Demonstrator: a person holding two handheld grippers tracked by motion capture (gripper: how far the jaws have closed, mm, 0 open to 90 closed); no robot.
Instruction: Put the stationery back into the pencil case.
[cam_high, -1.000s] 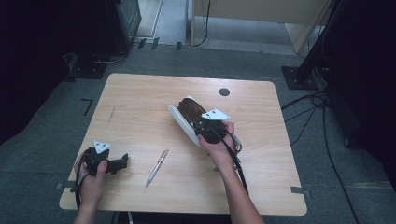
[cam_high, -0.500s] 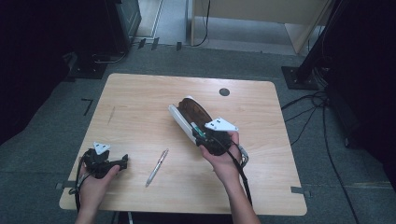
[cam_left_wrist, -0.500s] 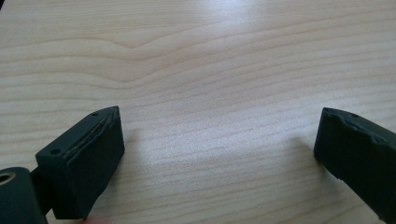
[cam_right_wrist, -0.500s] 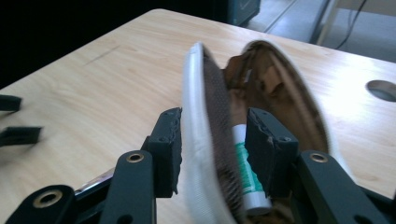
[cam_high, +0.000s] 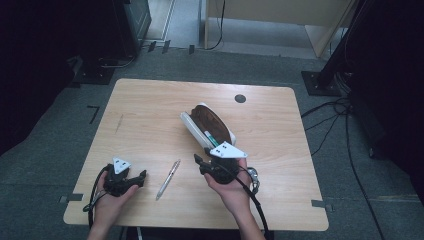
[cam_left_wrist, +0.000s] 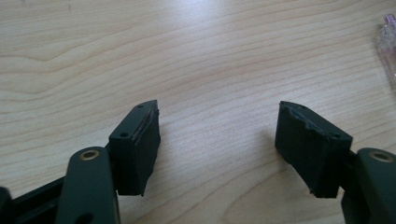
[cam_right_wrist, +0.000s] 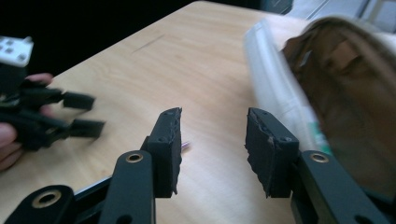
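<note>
A person works at a pale wooden table (cam_high: 150, 105) with a hand-held gripper in each hand. The left gripper (cam_high: 141, 176) sits low over the near-left corner, its jaws apart with only bare wood between them; they have just been closing. Just to its right, apart from it, a clear pen (cam_high: 168, 179) lies on the table near the near edge, its length running slantwise from the near edge toward the middle. In the left gripper view the pen's end (cam_left_wrist: 386, 44) shows at the far right, well off the line of the jaws.

The right gripper (cam_high: 198, 163) hovers near the middle of the near half of the table, its jaws turned toward the pen and standing apart, nothing clamped between them. In the right gripper view a small tip of the pen (cam_right_wrist: 185, 146) peeps out beside one jaw, and the left gripper (cam_right_wrist: 84, 114) shows farther off at the table's edge.

Just behind the right gripper, at the table's centre, lies a pencil case (cam_high: 212, 122), white-rimmed with a dark brown inside, open, a green and white pen lying in it. A round dark hole (cam_high: 240, 98) marks the table near its far edge
</note>
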